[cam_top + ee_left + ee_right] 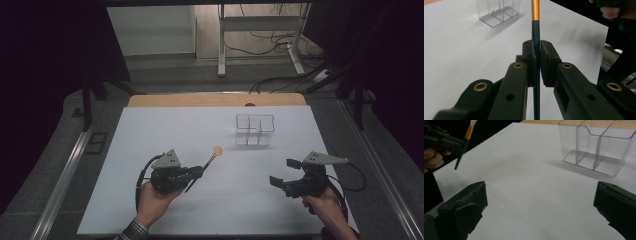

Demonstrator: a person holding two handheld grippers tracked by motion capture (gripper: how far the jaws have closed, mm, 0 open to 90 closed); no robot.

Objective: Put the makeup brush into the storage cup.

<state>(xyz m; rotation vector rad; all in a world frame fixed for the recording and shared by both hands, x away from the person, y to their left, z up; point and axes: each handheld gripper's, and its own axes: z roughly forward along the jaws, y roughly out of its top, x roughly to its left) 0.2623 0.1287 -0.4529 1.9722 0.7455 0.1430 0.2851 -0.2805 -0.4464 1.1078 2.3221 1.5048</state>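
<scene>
The left gripper [196, 173], at lower left of centre in the high view, is clamped on the dark handle of a makeup brush [207, 164], gripped partway along so that the gold ferrule and pale bristle head stick out ahead, seemingly ready to be steered into the clear organizer [255, 130] at upper right of centre on the white tabletop [150, 130]; the brush looks lifted off the surface. The right gripper [285, 172], at lower right, has its jaws wide apart and empty, apparently waiting.

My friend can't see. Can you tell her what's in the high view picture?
The left gripper holds a thin brush above a white table. The right gripper is open and empty, and a clear organizer stands farther back.
</scene>
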